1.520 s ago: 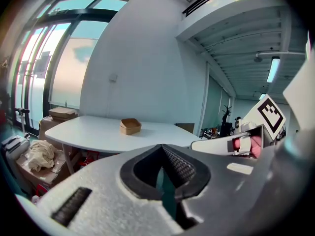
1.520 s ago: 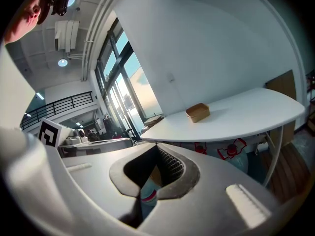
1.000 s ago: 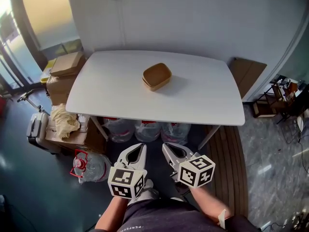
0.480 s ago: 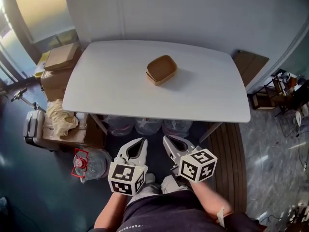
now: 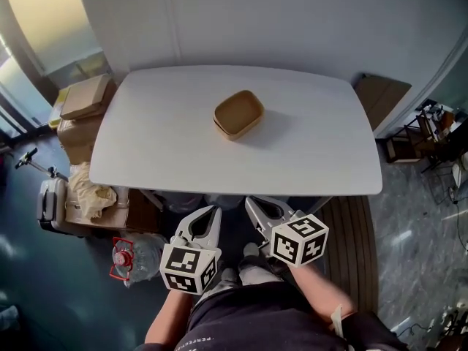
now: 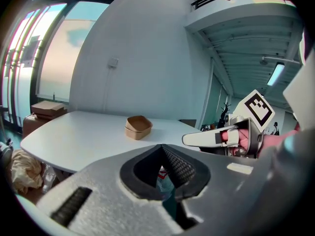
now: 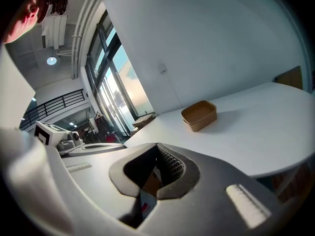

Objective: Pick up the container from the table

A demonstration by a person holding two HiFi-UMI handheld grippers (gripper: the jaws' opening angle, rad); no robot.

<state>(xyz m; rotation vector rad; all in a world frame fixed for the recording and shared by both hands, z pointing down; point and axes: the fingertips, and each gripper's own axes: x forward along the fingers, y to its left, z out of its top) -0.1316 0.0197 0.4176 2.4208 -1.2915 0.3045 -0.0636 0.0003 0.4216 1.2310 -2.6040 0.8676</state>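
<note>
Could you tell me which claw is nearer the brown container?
Right claw, slightly: it is just right of the container, left claw farther left; both short of the table.

White table is standing against a pale grey wall. Tall window is letting daylight in at the left. Dark glossy floor is reflecting that light. Cardboard boxes are sitting stacked beside the table's left end, with a grey suitcase lying near them. Brown board is leaning at the right. Ceiling strip lamp is glowing overhead.
</note>
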